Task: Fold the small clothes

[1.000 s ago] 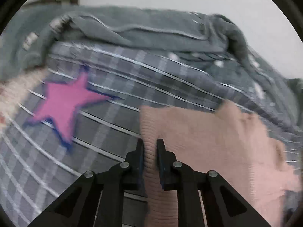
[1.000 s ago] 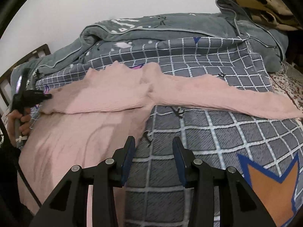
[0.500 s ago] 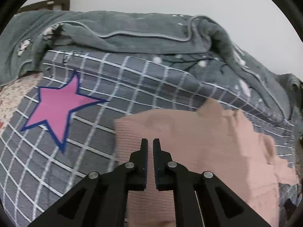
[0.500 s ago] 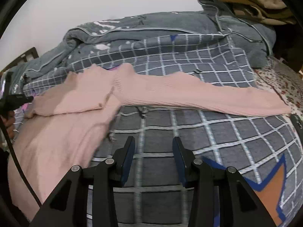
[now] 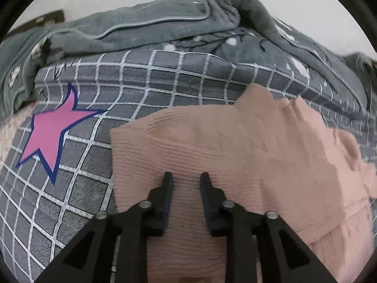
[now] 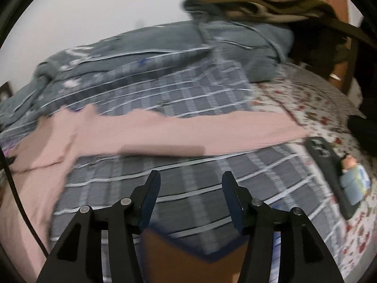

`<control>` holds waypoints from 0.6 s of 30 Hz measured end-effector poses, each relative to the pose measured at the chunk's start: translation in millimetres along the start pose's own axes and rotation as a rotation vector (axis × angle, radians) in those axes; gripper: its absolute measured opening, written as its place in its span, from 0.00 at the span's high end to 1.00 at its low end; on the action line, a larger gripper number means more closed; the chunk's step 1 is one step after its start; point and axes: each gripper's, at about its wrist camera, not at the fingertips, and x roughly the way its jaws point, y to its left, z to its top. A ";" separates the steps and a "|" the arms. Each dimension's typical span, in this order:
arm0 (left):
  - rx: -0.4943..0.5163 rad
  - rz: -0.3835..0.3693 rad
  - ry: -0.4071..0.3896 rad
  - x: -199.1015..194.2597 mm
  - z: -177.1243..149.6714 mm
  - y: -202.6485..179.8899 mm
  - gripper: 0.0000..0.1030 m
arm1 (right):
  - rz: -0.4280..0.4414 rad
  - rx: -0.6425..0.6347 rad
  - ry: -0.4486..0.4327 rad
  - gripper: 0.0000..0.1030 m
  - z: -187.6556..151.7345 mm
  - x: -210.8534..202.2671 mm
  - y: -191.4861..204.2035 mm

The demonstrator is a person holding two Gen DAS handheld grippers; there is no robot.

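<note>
Left wrist: left tool parted, empty, over the pink knit sweater at 6 o'clock; a low tip could snag and undo the folded sleeve.
Right wrist: right tool wide, empty; outstretched sleeve at 12 o'clock, blurred; rushed pinch may catch the checked blanket.

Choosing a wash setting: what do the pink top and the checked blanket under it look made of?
The pink top looks like a soft ribbed knit, maybe cotton or acrylic: fine parallel ribs, matte surface. The checked blanket looks like plush fleece: short, brushed nap with a faint sheen, printed white grid lines. Exact fibres cannot be told.
</note>
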 end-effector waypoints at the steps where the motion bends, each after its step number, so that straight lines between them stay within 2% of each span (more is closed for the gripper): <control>1: 0.011 0.004 0.002 0.0 0.9 -0.8 0.73 | -0.017 0.008 0.008 0.48 2.0 4.4 -7.5; 3: 0.020 0.012 0.000 -1.8 0.8 -1.8 0.72 | -0.021 0.045 0.013 0.48 5.4 13.1 -22.5; 7: 0.009 -0.004 0.002 -1.9 1.1 1.1 0.72 | 0.047 0.178 0.049 0.48 10.0 31.3 -52.3; 11: 0.019 0.005 0.002 -0.9 1.6 -0.8 0.71 | 0.078 0.246 0.068 0.48 19.3 44.7 -61.7; 18: 0.020 -0.004 0.002 -0.6 1.3 0.4 0.70 | 0.061 0.343 0.092 0.51 34.1 65.0 -74.4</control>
